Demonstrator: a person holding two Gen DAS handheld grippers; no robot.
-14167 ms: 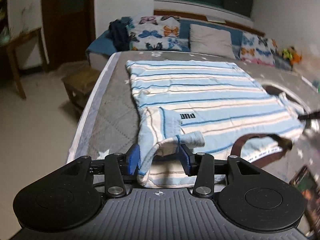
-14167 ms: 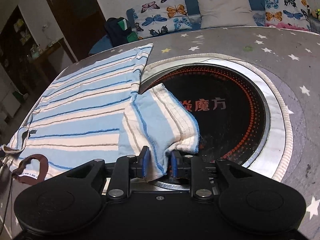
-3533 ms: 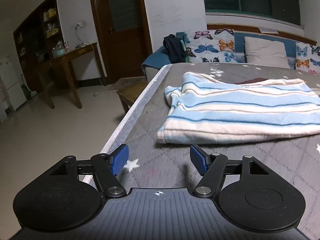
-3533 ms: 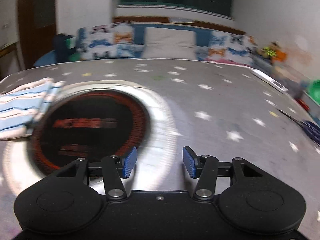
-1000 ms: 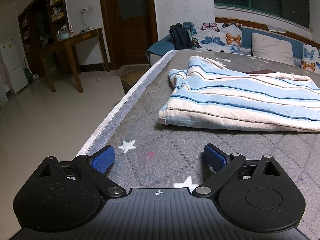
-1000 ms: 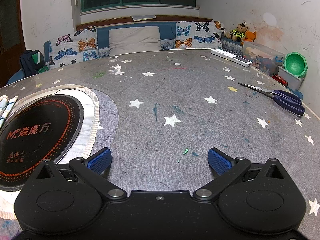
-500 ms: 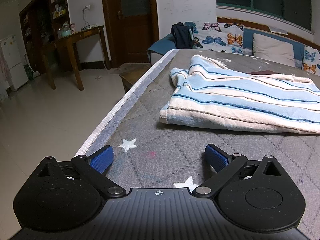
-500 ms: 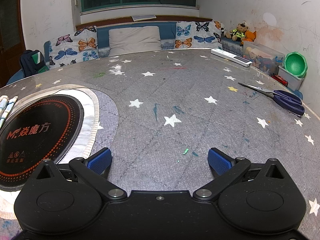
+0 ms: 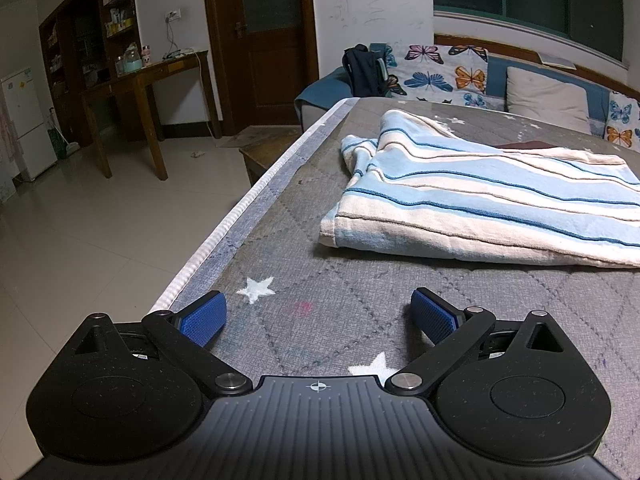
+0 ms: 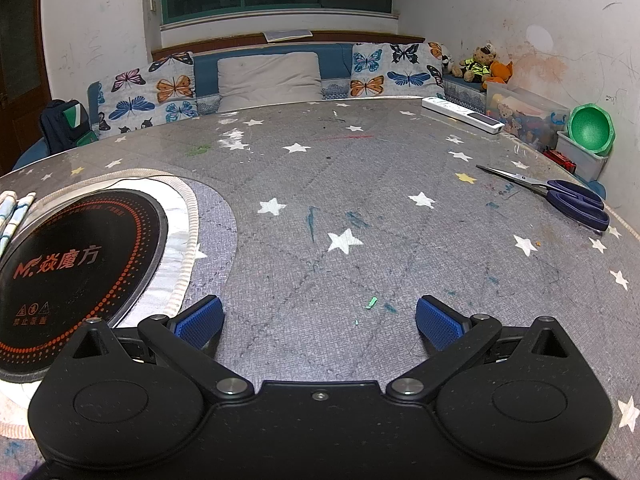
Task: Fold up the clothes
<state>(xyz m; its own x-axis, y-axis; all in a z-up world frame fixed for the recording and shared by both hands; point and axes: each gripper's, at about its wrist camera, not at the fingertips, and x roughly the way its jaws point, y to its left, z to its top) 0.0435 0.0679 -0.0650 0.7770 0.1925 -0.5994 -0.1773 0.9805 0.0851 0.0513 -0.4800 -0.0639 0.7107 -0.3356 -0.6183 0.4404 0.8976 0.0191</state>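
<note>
While both the left gripper and right gripper rest spread and empty, the folded striped shirt on the table, probably soft and light, is best pinched at its near hem.

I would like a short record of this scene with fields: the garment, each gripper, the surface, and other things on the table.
garment: striped shirt, folded, lying flat on the table
left gripper: open, holds nothing, short of the shirt's near edge
right gripper: open, holds nothing, over bare cloth
surface: grey star-print table cover
other things: round black cooktop, scissors, white remote
</note>
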